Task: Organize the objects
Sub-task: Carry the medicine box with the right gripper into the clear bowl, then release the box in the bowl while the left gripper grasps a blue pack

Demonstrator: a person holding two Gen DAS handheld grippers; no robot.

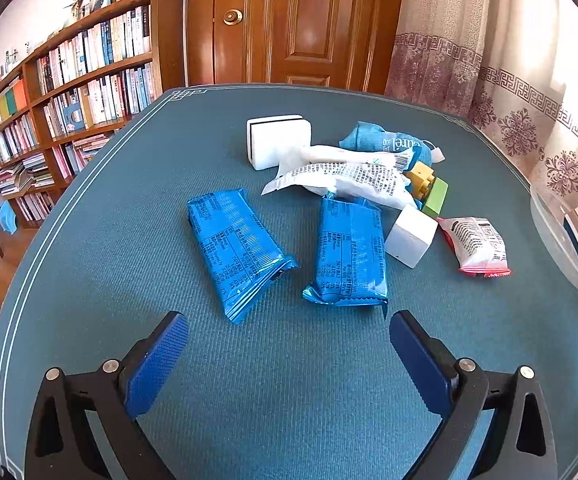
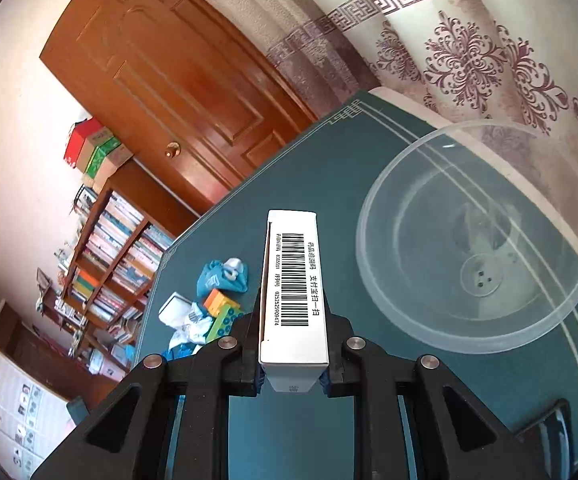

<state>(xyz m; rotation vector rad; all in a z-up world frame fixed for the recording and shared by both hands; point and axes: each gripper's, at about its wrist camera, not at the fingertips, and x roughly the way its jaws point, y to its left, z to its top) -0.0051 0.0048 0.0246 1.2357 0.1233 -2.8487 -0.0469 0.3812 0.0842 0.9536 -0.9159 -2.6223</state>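
- Hovering over the teal worktop, the left tool has its jaws apart, nothing between them.
- Two blue packets lie just ahead, beside mixed clutter.
- Right tool is clamped on a white barcoded box, held near the clear bowl.

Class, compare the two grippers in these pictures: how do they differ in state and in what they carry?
The left gripper has its jaws wide apart with nothing between them; the right gripper is shut on a white barcoded box. The left gripper looks over two blue packets on the green mat; the right gripper points beside a clear plastic bowl. Both have black frames and blue pads.
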